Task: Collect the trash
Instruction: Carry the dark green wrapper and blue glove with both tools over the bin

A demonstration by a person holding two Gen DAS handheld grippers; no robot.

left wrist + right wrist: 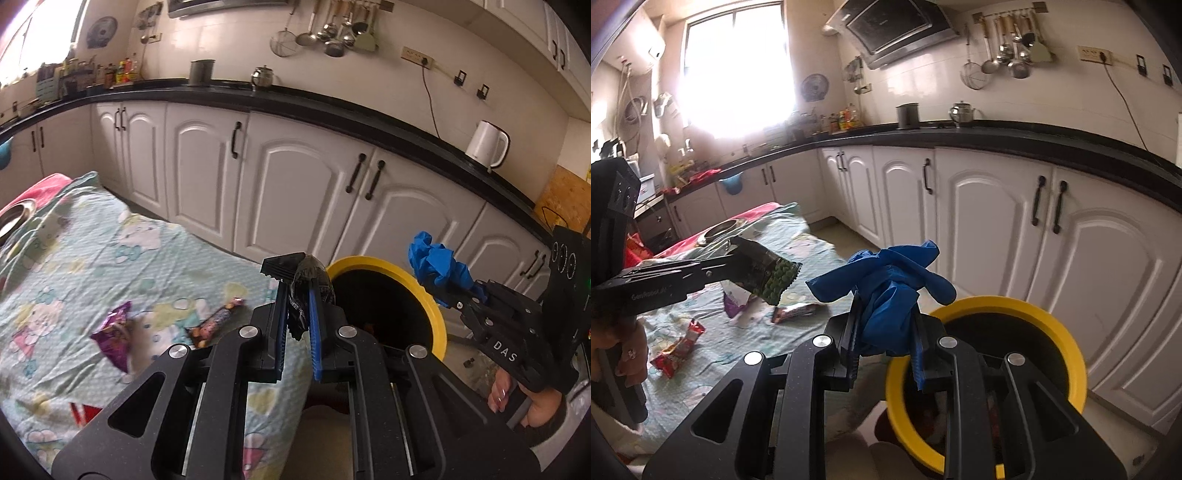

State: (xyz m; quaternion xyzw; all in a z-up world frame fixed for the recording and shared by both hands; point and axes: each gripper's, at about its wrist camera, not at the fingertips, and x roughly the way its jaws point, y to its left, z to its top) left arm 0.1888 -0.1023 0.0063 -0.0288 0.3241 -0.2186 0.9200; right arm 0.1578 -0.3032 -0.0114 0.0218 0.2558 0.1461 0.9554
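Left hand-held gripper (pixel 300 291) clamping dark wrapper (pixel 308 291), beside yellow bin rim (pixel 436 310)

A low table draped in a pale green cartoon-print cloth (pixel 713 354) carries loose litter — a purple foil snack wrapper (pixel 112 328), a dark candy-bar wrapper (pixel 216 322) near it, a crumpled red wrapper (pixel 679 345) — and a steel bowl (pixel 720 229) at the far end.
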